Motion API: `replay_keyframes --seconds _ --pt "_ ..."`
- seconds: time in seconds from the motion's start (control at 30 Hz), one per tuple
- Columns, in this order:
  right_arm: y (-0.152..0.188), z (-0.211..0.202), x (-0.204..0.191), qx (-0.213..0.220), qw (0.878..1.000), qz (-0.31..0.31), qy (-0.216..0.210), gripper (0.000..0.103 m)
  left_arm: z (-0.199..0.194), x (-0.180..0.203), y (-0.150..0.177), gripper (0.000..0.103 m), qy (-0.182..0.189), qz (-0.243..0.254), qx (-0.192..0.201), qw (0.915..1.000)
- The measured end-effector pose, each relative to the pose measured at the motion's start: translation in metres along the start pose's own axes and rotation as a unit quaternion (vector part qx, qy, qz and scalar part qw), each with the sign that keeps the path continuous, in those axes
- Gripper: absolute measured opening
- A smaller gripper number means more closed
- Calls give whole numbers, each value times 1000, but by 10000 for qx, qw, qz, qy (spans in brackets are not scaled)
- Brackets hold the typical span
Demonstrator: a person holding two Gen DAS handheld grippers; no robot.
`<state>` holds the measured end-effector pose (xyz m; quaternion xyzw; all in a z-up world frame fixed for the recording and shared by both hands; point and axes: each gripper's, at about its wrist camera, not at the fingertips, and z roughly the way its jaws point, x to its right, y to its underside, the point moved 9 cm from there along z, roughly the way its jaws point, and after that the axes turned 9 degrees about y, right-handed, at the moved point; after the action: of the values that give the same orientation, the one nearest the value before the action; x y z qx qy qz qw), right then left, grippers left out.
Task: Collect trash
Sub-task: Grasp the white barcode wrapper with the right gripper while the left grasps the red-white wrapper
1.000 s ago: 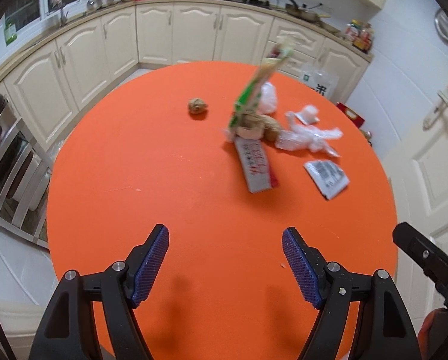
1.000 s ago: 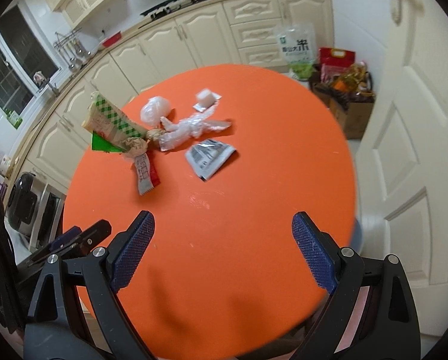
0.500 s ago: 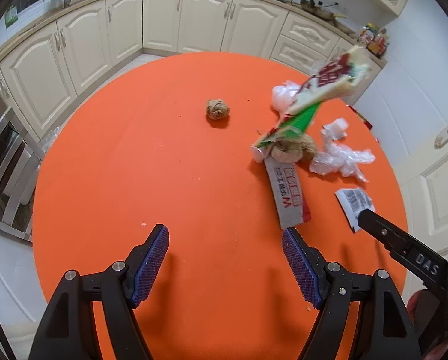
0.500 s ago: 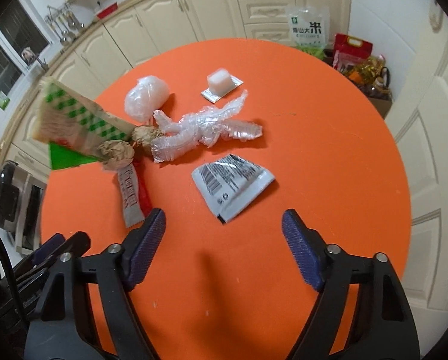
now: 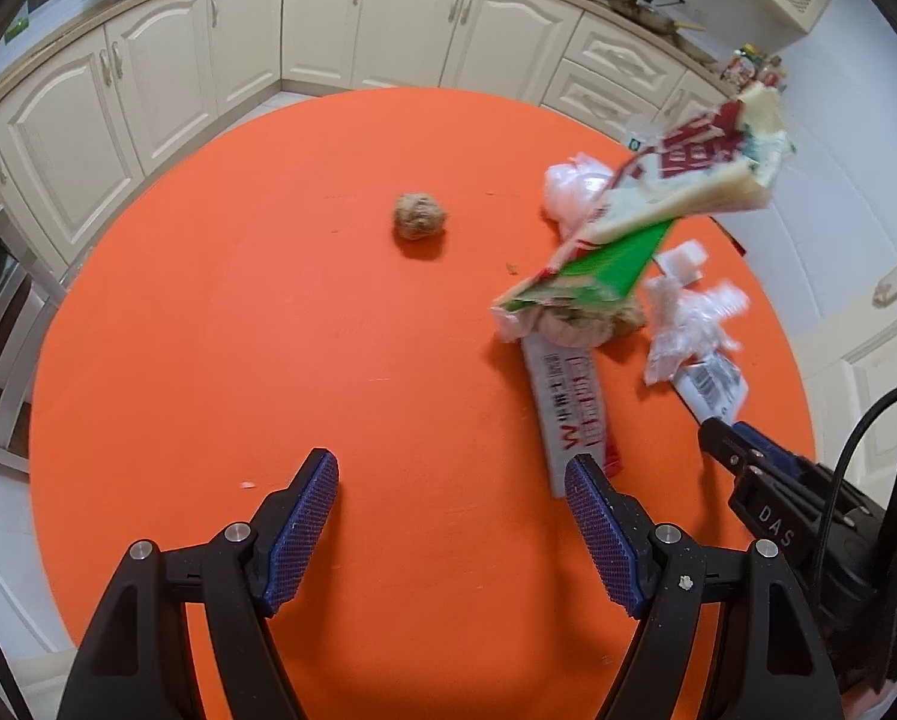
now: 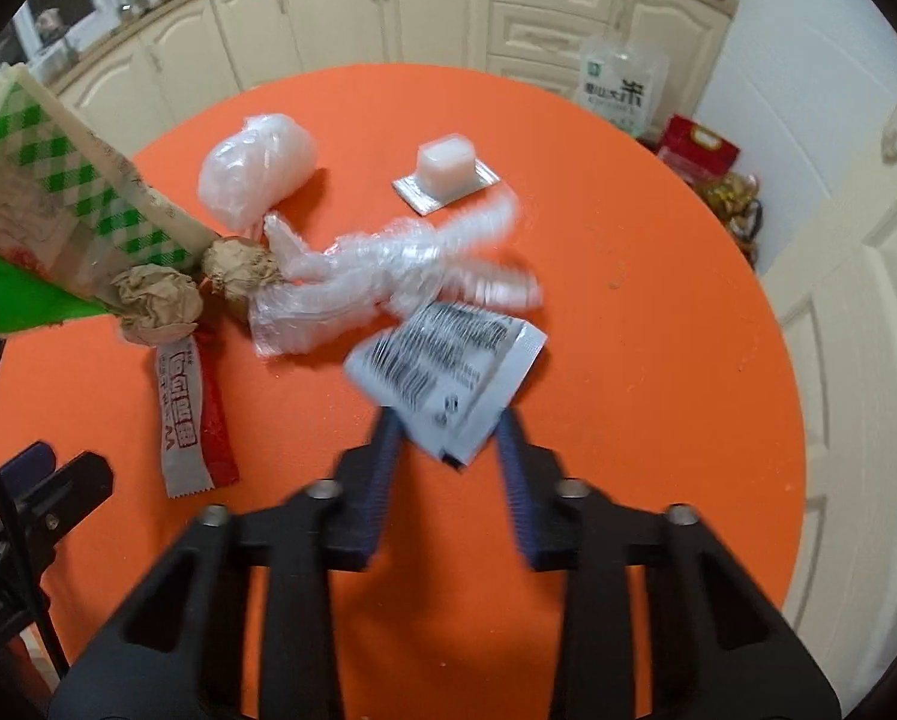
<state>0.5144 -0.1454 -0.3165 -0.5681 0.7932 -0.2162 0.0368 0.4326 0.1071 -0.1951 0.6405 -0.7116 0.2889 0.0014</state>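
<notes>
1. Two grippers hang over the round orange table [image 5: 220, 324], and bits of trash lie in a heap on the far side.
2. The right gripper [image 6: 448, 438] has just been closing its jaws. The corner of a flat silver packet [image 6: 448, 360] sits between the blue pads. The picture is blurry there, so I cannot tell if the pads squeeze it yet.
3. The left gripper [image 5: 451, 525] is wide open and holds nothing. It points down at bare table, with the end of a long red and grey wrapper [image 5: 571, 405] just beside its right pad.
4. Touching the packet is a twist of clear plastic wrap [image 6: 382, 279]. If the packet is pulled sideways, I think the wrap could drag along.
5. Further back I see a white plastic bag ball [image 6: 256, 168] and a small white cup on a foil lid [image 6: 448, 171].
6. Two brown paper balls [image 6: 199, 288] lie under a leaning green checked carton [image 6: 70, 210]. One more brown ball [image 5: 419, 216] sits alone, well apart from the rest.
7. To do this step well, I would squeeze until the packet is held firm, then lift it straight up and slowly. Only a corner is caught, so it may slip out or flop.
8. I saw no bin in either view. Most of the trash is not picked up yet.
</notes>
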Motion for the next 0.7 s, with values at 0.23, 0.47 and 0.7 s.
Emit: replay_keyframes --seconds 0.23,0.47,0.7 --pt "4 2 16 -12 9989 157 -449 1 13 28 -1 74 105 90 -95 9999" --pt "6 -5 37 140 9953 341 -900 5 31 41 -8 74 33 -69 -180 9998" --pt "-17 3 56 315 9940 566 -886 66 44 45 -13 70 -227 73 -23 9997"
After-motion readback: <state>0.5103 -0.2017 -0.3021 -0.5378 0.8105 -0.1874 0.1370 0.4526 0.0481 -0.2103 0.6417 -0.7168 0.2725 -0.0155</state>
